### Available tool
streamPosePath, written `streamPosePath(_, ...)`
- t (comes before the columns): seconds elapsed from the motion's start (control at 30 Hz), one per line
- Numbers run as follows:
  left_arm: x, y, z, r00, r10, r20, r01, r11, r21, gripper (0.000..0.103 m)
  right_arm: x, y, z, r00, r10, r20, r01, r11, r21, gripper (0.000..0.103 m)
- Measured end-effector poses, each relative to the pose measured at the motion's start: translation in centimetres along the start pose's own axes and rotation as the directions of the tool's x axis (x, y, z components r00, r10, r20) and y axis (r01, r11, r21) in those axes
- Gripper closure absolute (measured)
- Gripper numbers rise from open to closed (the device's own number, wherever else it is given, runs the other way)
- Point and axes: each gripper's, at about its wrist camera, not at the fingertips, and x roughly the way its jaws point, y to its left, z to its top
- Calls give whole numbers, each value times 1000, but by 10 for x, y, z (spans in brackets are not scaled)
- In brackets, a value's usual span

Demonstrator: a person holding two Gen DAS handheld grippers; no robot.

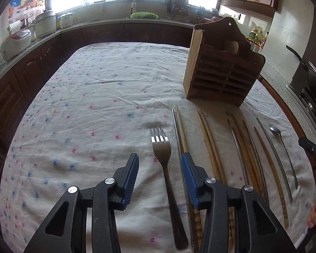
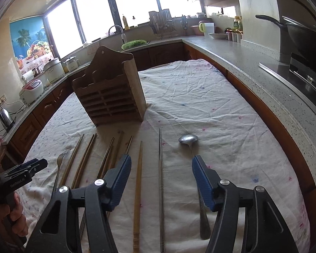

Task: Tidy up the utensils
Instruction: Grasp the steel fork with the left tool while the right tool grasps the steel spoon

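- The left gripper (image 1: 160, 164) hangs low over the floral tablecloth (image 1: 84, 105) with its jaws spread wide and nothing between the pads; a metal fork (image 1: 164, 168) lies in the gap, tines pointing away, and whether the pads touch the cloth cannot be told.
- Its right finger (image 1: 189, 179) sits over the nearest chopstick pair (image 1: 180, 130) (one steel, one wooden), covering their lower part.
- The right gripper (image 2: 161, 172) is likewise spread wide and holds nothing; between its fingers lie a single wooden chopstick (image 2: 138, 189) and a steel chopstick (image 2: 161, 179), both flat on the cloth.
- A metal spoon (image 2: 188, 138) rests bowl-away just beside the right finger, which hides part of its handle.
- A slatted wooden utensil holder (image 1: 221, 67) stands upright on the table beyond the row of utensils, apart from them.
- The left wrist view alone shows the fork in full and something wooden already standing in the holder's upper compartment (image 1: 231, 45).
- The right wrist view alone shows the left gripper from outside, with a hand (image 2: 14, 215) on its handle, and a wok (image 2: 301, 33) on the stove at far right.
- More chopsticks (image 1: 238, 147) lie in rough parallel between the two grippers.
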Motion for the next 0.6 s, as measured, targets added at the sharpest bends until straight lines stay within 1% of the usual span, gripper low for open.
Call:
streamPosePath(0.03,5,1,3,1000,-2,-13,2,1000,1,66,5,-2,3,1000,-8,-12,8,1000,-5,44)
streamPosePath(0.17,29,2,16,997,-12,-71,12,1000,3,68,22,-10,11,998,-28,-55,27,999,-18,45)
streamPosePath(0.27,44,1,21,996,-1,-94,2,1000,5,69,39,-15,16,995,-49,-90,46,998,-38,45)
streamPosePath(0.37,58,2,23,992,-11,-126,11,1000,1,71,59,-21,18,988,-66,-136,61,997,-43,50)
streamPosePath(0.43,61,1,26,993,-2,-122,4,1000,15,71,72,-25,18,982,-89,-166,82,995,-49,57)
streamPosePath(0.47,62,0,27,993,-8,-120,10,1000,11,72,78,-27,18,979,-93,-182,85,995,-51,58)
streamPosePath(0.5,64,-1,28,993,-8,-120,10,1000,14,73,85,-28,18,975,-98,-198,90,995,-52,62)
streamPosePath(0.53,63,-1,27,993,-10,-120,13,1000,18,75,89,-29,18,973,-109,-204,99,993,-58,65)
streamPosePath(0.57,64,-2,27,993,-10,-118,13,1000,22,80,91,-27,19,974,-123,-192,109,991,-80,66)
streamPosePath(0.6,65,-2,27,993,-11,-116,14,1000,25,80,92,-24,18,972,-137,-192,120,988,-98,67)
